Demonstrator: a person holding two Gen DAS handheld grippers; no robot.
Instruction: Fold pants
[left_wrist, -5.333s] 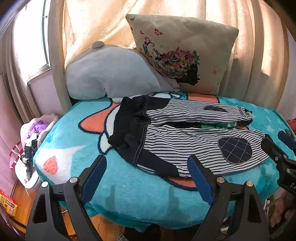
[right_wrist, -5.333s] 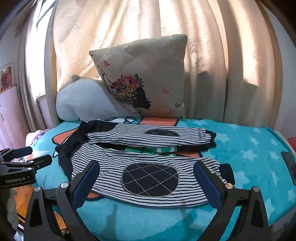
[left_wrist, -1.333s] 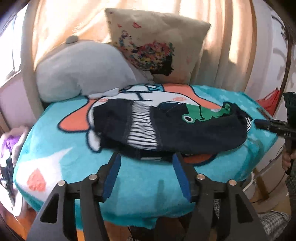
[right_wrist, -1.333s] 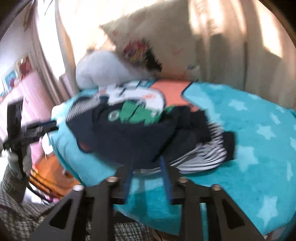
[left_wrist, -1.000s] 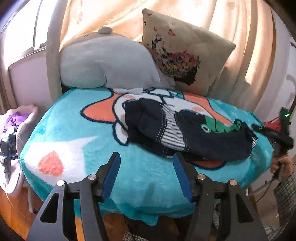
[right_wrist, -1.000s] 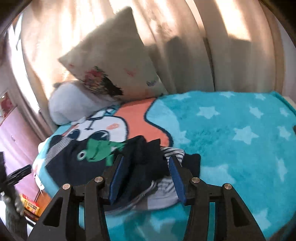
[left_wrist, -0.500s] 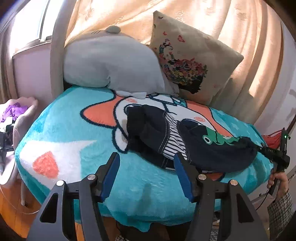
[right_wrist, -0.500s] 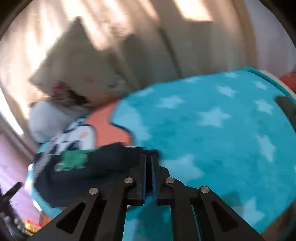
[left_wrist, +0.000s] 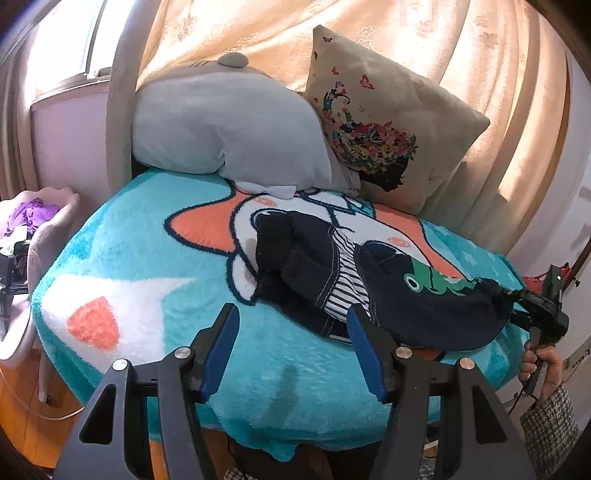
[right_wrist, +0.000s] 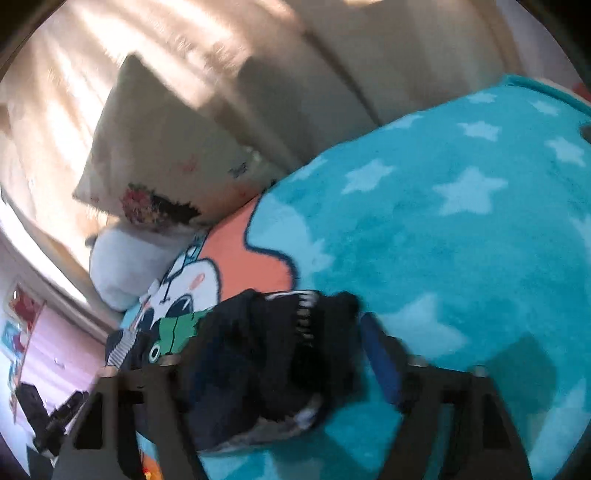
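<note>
Navy and striped child's pants (left_wrist: 369, 291), legs laid together lengthwise, lay on teal plush bed blanket (left_wrist: 155, 280); crosswise fold outstanding. Left hand-held gripper (left_wrist: 291, 332) open, empty, at 6 o'clock. Right hand-held gripper (right_wrist: 280, 354) parted around cuffs, at 3 o'clock.

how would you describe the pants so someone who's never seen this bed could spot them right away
Start at the turquoise cartoon blanket covering the bed, in front of the grey plush pillow and the floral cushion. The pants lie crumpled on the blanket's orange-and-white cartoon figure. They are the only dark navy item there, with a black-and-white striped section and a green frog-like patch.
</note>
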